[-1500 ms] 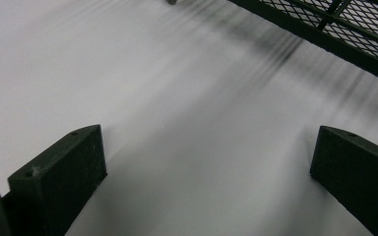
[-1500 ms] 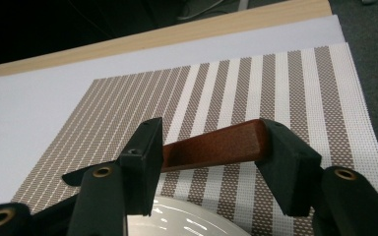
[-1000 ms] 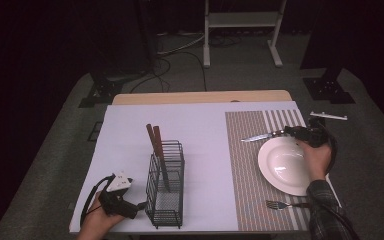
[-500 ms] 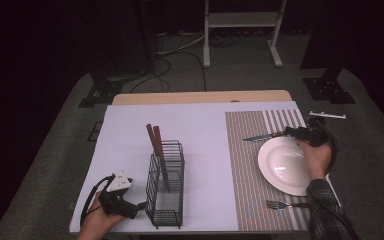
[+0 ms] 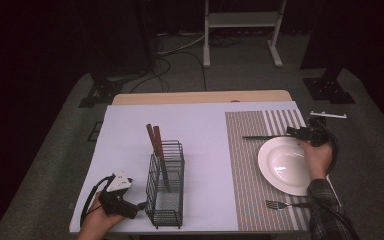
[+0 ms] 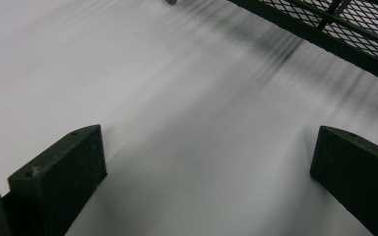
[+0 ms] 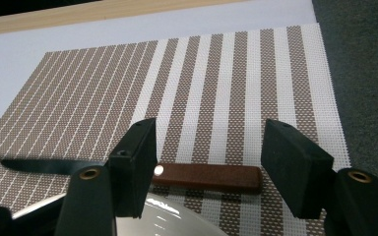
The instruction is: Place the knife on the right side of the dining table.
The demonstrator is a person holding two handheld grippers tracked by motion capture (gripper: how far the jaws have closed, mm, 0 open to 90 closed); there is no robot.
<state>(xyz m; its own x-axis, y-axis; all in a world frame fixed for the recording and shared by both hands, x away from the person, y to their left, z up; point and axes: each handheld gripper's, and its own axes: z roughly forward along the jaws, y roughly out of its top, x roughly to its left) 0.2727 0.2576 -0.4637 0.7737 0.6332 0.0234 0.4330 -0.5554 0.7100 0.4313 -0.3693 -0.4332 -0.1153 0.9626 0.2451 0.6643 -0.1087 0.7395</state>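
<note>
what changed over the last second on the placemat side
The knife went from tilted, with its tip lifted toward the table's far side, to lying flat on the striped placemat beyond the plate. The right claw now stands open around its handle. The left claw, rack and fork stayed put.

A fixed high camera looks forward and down across the table [image 5: 200,97]. The right gripper camera sits close over the striped placemat [image 7: 216,88], also seen from above; the left gripper camera skims the white cover beside what appears to be the wire caddy [image 6: 344,24].
</note>
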